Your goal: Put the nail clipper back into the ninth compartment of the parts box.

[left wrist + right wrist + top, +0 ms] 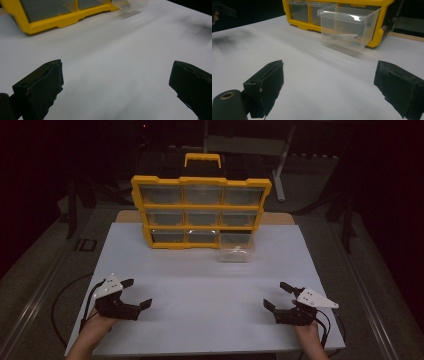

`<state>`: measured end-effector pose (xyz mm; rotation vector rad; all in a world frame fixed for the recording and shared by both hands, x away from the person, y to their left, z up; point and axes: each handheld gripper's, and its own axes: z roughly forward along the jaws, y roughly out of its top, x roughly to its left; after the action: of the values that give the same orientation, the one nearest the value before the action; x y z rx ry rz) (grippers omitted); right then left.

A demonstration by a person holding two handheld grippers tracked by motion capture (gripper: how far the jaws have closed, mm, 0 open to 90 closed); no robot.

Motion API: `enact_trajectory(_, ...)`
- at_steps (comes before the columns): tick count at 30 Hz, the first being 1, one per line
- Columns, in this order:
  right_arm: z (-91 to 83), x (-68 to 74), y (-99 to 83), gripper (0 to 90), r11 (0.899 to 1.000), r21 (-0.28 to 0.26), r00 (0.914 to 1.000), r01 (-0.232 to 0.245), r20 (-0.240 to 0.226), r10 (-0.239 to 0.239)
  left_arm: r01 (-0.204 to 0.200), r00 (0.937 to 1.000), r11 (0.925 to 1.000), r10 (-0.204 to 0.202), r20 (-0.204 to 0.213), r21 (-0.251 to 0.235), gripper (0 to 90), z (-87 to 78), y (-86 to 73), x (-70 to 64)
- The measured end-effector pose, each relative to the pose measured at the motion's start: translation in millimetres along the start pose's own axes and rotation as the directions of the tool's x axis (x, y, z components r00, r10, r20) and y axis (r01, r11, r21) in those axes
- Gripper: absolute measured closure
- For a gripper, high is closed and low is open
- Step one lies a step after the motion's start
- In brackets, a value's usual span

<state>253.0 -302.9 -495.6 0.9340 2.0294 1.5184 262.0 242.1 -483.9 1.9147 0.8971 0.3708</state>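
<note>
Two hands come in from the near edge of the desk (200, 290), and each one holds a pair of black tongs; the left tongs (137, 293) sit low over the near left part of the white top, and the right tongs (279, 296) sit low over the near right part; both pairs point in toward the middle and a little forward; both are spread wide, with nothing between their tips; in the left gripper view the two black tips stand far apart with bare white desk between them, and it is the same in the right gripper view; a grey three-cornered plate rides on top of each pair, and a dark cable trails back from each one.

Far from both pairs, at the back of the desk, stands a yellow box of drawers (201, 210); it is upright, with a yellow handle (203, 159) on top, and it has three rows of three see-through drawers; the bottom right one, a clear drawer (236, 248), is pulled out toward the front and rests on the desk, its back end at the yellow frame; in the right gripper view this clear drawer (348, 26) has some small pale thing lying in it, too blurry to name; the yellow box of drawers (62, 18) also peeks in at the top of the left gripper view.
</note>
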Motion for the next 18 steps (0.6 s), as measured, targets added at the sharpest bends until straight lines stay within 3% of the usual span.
enact_trajectory(6, 0.3, 0.4, 0.0, 9.1, 1.0, 0.0, 1.0, 0.003, 0.0, -0.003, 0.016, 0.9998, 0.9998, -0.016, -0.012, -0.015, 0.3, -1.7, -10.3, -3.2)
enact_trajectory(9, 0.1, 0.5, 0.0, 9.1, 1.0, 0.0, 1.0, 0.002, -0.001, -0.002, 0.015, 0.9991, 0.9997, -0.016, -0.04, -0.022, 0.3, -1.1, -14.4, -6.3)
enact_trajectory(14, -0.1, 0.7, -0.1, 9.1, 1.0, 0.001, 1.0, 0.003, -0.001, -0.003, 0.048, 0.9965, 0.9977, -0.052, -0.066, -0.047, 0.3, 2.7, -21.6, -9.3)
enact_trajectory(18, -0.5, 1.0, 0.0, 9.1, 1.0, 0.002, 1.0, 0.009, -0.003, -0.009, 0.043, 0.9913, 0.9974, -0.05, -0.122, -0.059, 0.3, 2.8, -24.5, -11.8)
